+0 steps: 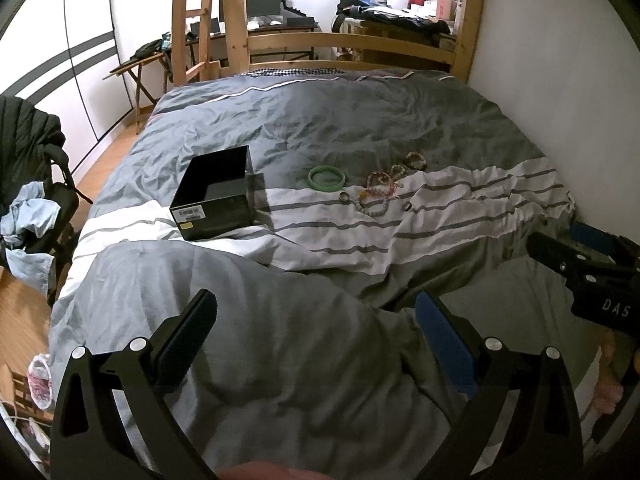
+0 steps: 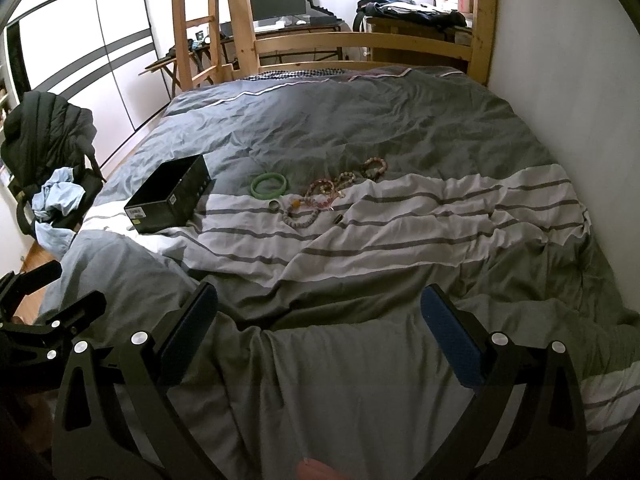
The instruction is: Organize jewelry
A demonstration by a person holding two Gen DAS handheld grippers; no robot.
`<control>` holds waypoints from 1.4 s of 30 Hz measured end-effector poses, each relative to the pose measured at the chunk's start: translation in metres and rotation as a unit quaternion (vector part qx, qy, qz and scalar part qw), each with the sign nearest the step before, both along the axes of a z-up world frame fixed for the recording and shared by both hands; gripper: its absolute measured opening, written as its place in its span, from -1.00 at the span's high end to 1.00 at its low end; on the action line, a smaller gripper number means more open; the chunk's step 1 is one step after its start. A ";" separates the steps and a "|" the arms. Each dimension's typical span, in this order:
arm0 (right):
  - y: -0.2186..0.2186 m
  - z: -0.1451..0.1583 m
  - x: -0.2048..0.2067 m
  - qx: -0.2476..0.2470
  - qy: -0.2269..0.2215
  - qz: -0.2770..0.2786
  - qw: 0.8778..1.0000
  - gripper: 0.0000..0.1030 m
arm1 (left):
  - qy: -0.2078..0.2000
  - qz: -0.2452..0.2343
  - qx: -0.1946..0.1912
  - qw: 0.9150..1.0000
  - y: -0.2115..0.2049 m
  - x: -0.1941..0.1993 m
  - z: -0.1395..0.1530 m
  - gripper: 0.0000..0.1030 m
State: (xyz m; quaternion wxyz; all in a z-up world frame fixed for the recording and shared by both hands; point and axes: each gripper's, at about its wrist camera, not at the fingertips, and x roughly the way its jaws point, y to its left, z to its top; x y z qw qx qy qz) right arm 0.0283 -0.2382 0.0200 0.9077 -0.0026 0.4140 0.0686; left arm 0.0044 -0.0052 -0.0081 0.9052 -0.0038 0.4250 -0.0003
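Note:
An open black box (image 1: 216,194) (image 2: 170,196) sits on the striped duvet, left of the jewelry. A green bangle (image 1: 326,178) (image 2: 269,185) lies to its right. Beyond it are several beaded bracelets (image 1: 380,188) (image 2: 320,194), a pale bead bracelet (image 1: 374,209) (image 2: 301,218) and two small rings (image 1: 345,197) (image 1: 407,206) (image 2: 274,205). My left gripper (image 1: 316,312) hangs open over the near grey folds, well short of the box. Over the same folds my right gripper (image 2: 318,304) is also open and holds nothing. It shows at the right edge of the left wrist view (image 1: 588,268).
A white wall (image 2: 580,80) borders the bed on the right. A wooden bed frame (image 1: 344,46) and ladder stand at the far end, with desks and monitors behind. A chair with a dark jacket and blue clothes (image 1: 28,184) stands by the bed's left side.

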 end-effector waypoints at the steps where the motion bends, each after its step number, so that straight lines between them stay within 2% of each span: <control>1: 0.000 0.000 0.000 0.000 0.000 0.000 1.000 -0.95 | 0.000 0.000 0.000 1.000 0.000 0.000 0.000 -0.90; 15: 0.000 0.000 0.000 -0.001 0.001 0.000 1.000 -0.95 | 0.005 0.001 -0.009 1.000 0.000 0.001 -0.002 -0.90; 21: 0.001 0.000 0.000 -0.001 0.002 0.000 1.000 -0.95 | 0.003 0.002 0.010 1.000 -0.003 0.000 -0.004 -0.90; 42: 0.001 -0.003 0.001 -0.002 0.005 0.001 1.000 -0.95 | 0.011 0.000 0.008 1.000 -0.004 0.005 -0.010 -0.90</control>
